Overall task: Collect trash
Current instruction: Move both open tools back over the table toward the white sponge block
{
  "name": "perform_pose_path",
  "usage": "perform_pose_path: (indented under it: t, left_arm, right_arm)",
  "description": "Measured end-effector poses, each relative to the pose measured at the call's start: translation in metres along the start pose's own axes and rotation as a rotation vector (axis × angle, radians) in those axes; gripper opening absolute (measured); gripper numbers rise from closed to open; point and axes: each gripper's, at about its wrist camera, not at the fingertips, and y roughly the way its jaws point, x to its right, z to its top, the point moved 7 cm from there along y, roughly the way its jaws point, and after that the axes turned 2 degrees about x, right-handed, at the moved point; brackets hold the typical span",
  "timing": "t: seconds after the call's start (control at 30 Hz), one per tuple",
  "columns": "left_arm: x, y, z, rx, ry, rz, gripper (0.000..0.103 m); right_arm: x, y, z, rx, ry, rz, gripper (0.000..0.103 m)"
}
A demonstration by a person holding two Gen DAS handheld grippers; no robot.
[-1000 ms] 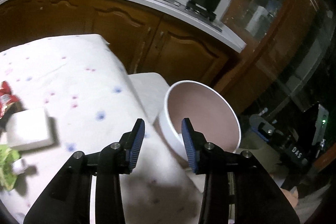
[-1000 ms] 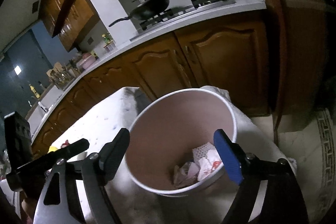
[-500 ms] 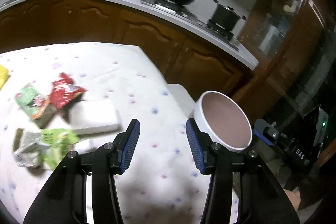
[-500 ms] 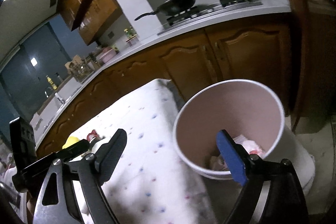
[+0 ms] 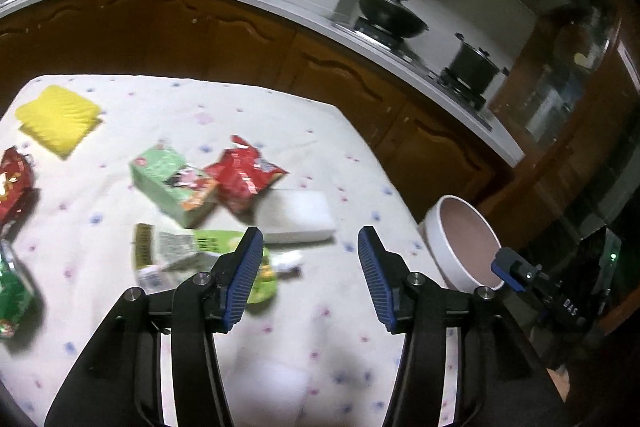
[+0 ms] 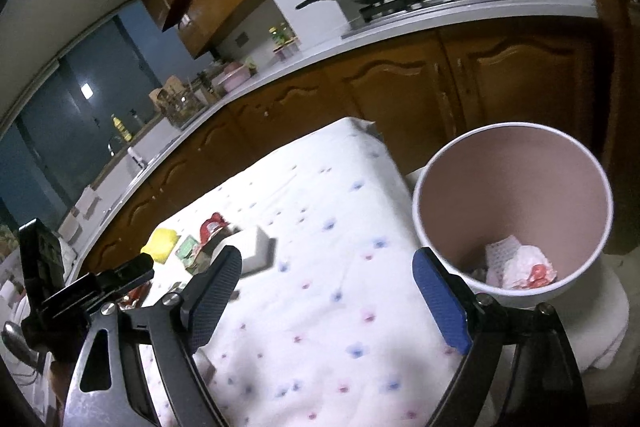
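My left gripper (image 5: 308, 273) is open and empty above the table with the dotted white cloth (image 5: 328, 339). Ahead of it lie a crumpled green wrapper (image 5: 188, 251), a green carton (image 5: 172, 187), a red snack bag (image 5: 244, 175) and a white block (image 5: 296, 215). The white trash bin (image 5: 460, 247) stands off the table's right edge. My right gripper (image 6: 328, 291) is open and empty over the table's right part, beside the bin (image 6: 512, 211), which holds crumpled white and red paper (image 6: 520, 267).
A yellow sponge (image 5: 58, 115) lies at the far left of the table, with a red packet (image 5: 12, 183) and a green packet (image 5: 12, 295) at the left edge. Wooden cabinets (image 5: 320, 67) and a counter with a wok (image 5: 388, 19) and a pot (image 5: 472, 67) run behind.
Both grippers have swung left, away from the bin and over the table. The trash items have come into the left wrist view, and the left jaws stand wider apart.
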Motion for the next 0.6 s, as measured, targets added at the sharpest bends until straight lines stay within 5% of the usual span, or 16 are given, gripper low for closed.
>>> perform_pose_path:
  t: [0.6]
  left_arm:
    - [-0.057, -0.032, -0.023, -0.024, -0.018, 0.064, 0.056]
  right_arm:
    - [-0.056, 0.028, -0.017, -0.066, -0.072, 0.086, 0.089]
